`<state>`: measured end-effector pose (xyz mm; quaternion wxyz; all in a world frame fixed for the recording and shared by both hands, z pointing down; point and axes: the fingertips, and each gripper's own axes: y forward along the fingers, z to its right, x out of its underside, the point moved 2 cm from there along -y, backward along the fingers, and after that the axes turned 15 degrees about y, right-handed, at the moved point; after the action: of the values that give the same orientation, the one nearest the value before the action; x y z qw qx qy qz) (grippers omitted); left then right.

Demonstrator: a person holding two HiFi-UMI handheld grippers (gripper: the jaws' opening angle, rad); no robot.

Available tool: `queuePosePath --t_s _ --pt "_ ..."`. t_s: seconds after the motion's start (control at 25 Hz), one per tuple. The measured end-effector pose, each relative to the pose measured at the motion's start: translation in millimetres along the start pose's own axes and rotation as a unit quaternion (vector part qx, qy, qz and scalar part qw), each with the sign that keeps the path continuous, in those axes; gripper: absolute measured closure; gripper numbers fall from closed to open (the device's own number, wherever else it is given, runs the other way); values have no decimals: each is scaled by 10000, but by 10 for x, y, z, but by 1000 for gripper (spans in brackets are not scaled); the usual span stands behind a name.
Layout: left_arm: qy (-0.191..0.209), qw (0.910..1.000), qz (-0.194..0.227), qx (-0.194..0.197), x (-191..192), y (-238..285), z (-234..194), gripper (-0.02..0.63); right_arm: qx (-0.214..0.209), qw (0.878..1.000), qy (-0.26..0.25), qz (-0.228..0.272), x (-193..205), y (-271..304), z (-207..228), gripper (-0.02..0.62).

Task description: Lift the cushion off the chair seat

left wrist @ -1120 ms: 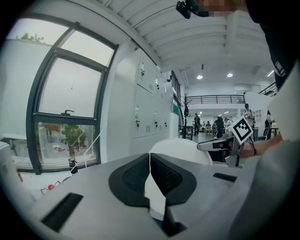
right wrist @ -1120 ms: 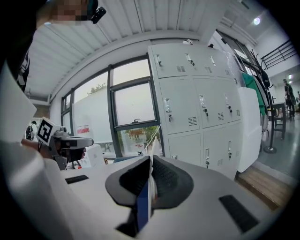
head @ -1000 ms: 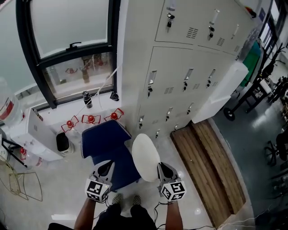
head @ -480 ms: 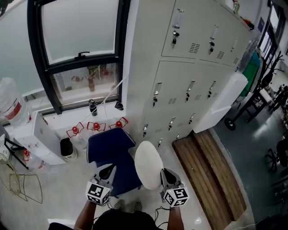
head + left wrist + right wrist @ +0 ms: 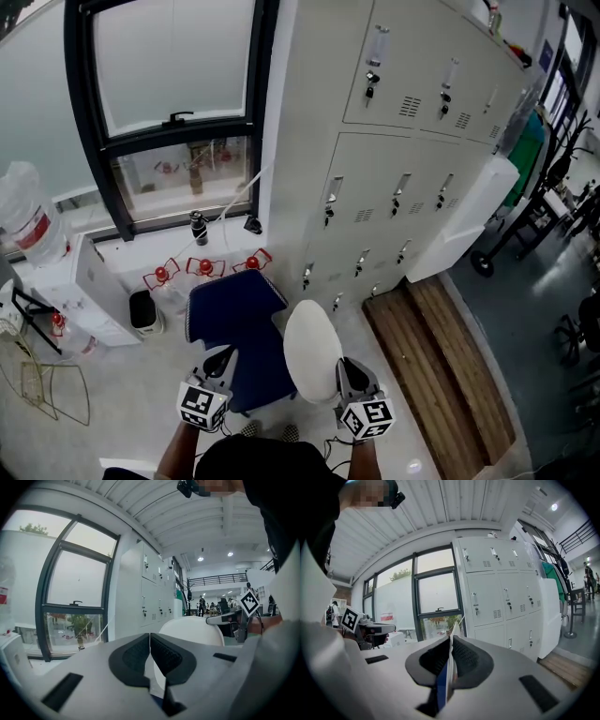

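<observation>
I hold a dark blue cushion (image 5: 234,319) between both grippers, above the floor by the window. My left gripper (image 5: 223,359) is shut on its near left edge; in the left gripper view (image 5: 150,641) a thin pale edge with blue below (image 5: 157,686) sits pinched between the pads. On the right my right gripper (image 5: 343,367) is shut too, with a blue and white edge (image 5: 441,686) clamped in its jaws (image 5: 451,644). A white oval chair part (image 5: 312,349) lies between the two grippers and covers the cushion's right side. It also shows as a pale dome (image 5: 192,629).
Grey lockers (image 5: 403,141) stand straight ahead, a black-framed window (image 5: 169,112) to their left. A wooden platform (image 5: 441,356) lies on the floor at right. A water bottle (image 5: 23,220), a white unit (image 5: 84,291), red stands (image 5: 204,267) and a wire rack (image 5: 47,389) crowd the left.
Both grippers have come up a little with the cushion still clamped in them. The view has drifted, so lockers and window sit lower and larger.
</observation>
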<state>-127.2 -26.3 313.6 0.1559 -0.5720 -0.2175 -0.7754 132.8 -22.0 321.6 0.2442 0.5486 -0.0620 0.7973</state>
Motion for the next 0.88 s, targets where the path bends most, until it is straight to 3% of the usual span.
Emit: queuePosePath --t_s 0.88 --pt "13 9999 22 120 3 83 7 586 42 10000 -8 42 -25 26 -29 555"
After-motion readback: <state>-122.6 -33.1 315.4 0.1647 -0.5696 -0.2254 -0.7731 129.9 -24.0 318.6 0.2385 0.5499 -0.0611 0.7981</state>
